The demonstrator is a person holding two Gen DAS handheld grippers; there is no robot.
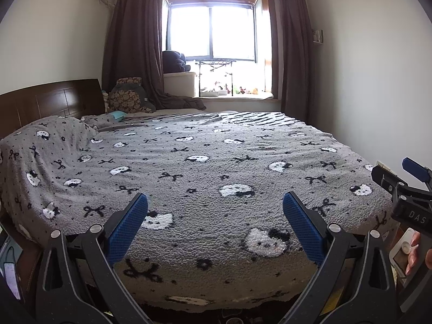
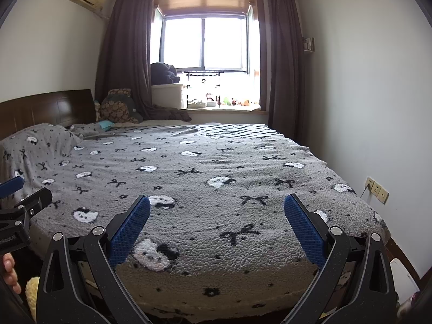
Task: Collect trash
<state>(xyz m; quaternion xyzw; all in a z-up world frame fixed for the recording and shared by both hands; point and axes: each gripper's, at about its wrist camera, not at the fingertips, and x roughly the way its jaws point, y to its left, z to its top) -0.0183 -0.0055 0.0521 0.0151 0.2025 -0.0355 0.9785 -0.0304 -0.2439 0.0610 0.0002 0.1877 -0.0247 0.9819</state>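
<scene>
No obvious trash shows in either view. A bed under a grey blanket patterned with cat faces and bows fills both views. A small teal item lies by the pillows at the far left; what it is cannot be told. My left gripper hovers open over the bed's near edge, nothing between its blue pads. My right gripper is likewise open and empty. Each gripper shows at the edge of the other's view: the right gripper and the left gripper.
A dark wooden headboard stands at the left, with a patterned cushion in the corner. Dark curtains frame a window sill holding small toys and a rack. Wall sockets sit on the right wall. A white object lies on the floor at the right.
</scene>
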